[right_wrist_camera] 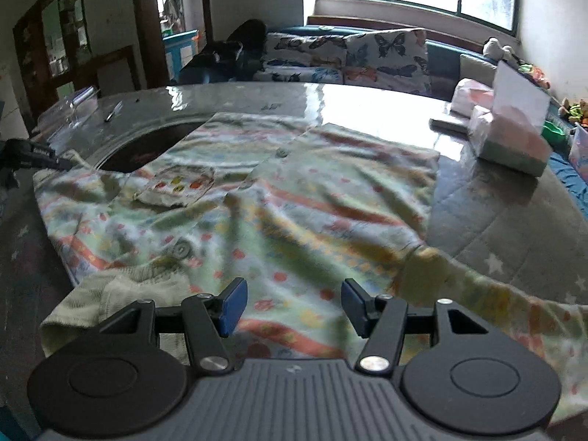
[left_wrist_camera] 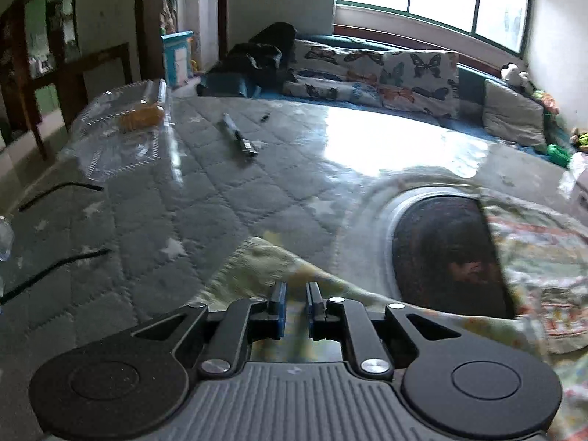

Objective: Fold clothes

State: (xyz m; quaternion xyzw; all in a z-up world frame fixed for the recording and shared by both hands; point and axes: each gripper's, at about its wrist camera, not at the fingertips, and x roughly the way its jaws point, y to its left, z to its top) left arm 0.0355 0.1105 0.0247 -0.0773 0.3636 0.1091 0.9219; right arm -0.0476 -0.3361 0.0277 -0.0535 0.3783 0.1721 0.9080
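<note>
A small pastel-striped shirt [right_wrist_camera: 294,213] with a chest pocket [right_wrist_camera: 180,185] and buttons lies spread on the table. My right gripper [right_wrist_camera: 294,305] hovers open over its near part, with the ribbed collar [right_wrist_camera: 110,294] just to its left and nothing between its pads. My left gripper [left_wrist_camera: 296,294] is at the shirt's [left_wrist_camera: 544,257] left edge. Its blue pads stand a narrow gap apart, with fabric showing under the gap. In the right wrist view the left gripper [right_wrist_camera: 40,158] shows at the far left, its tip at the shirt's corner.
The table [left_wrist_camera: 220,202] has a grey quilted star cover under a glossy sheet and a dark round recess [left_wrist_camera: 448,250], partly under the shirt. A clear plastic box [left_wrist_camera: 121,128], a pen-like item [left_wrist_camera: 239,136] and black cables [left_wrist_camera: 58,191] lie left. Tissue packs [right_wrist_camera: 511,139] stand right.
</note>
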